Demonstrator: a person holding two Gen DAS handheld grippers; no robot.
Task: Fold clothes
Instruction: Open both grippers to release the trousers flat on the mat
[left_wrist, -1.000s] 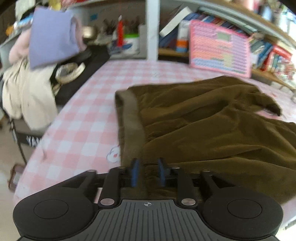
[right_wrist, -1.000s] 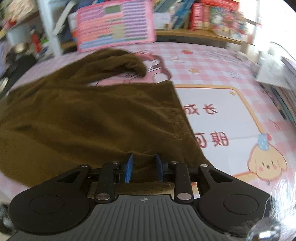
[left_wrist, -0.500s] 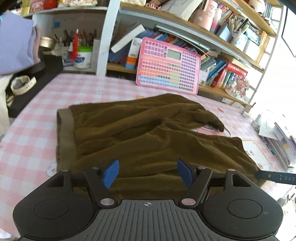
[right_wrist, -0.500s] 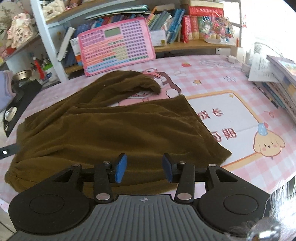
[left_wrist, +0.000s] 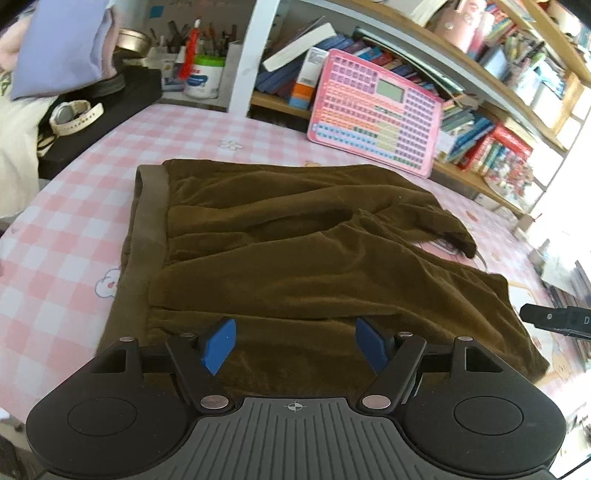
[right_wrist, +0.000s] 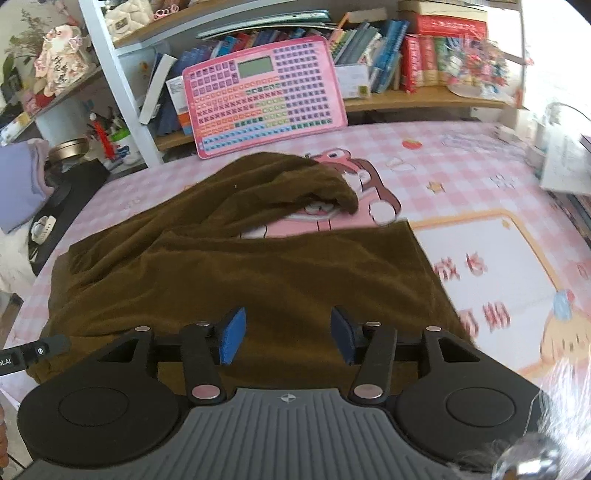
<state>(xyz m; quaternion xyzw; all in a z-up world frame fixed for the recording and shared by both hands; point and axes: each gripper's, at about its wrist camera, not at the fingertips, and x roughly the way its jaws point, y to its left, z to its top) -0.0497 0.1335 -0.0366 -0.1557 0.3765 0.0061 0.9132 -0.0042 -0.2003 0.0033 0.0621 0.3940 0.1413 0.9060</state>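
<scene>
Both claws hang released over the near edge of the brown shorts (left_wrist: 295, 258), left claw (left_wrist: 295, 345) wide, right claw (right_wrist: 287, 340) opening with nothing pinched, leaving them flat on the counter (left_wrist: 74, 229) for folding.

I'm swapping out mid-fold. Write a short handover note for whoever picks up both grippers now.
Left gripper: open, nothing held.
Right gripper: jaws opening, nothing pinched.
Brown shorts lie spread on the pink checked table, waistband at the left, near hem just under both grippers. Far leg is rumpled.
Done: shorts laid out, no fold visible.
Left: smooth the far leg, fold, probably leg over leg.
</scene>
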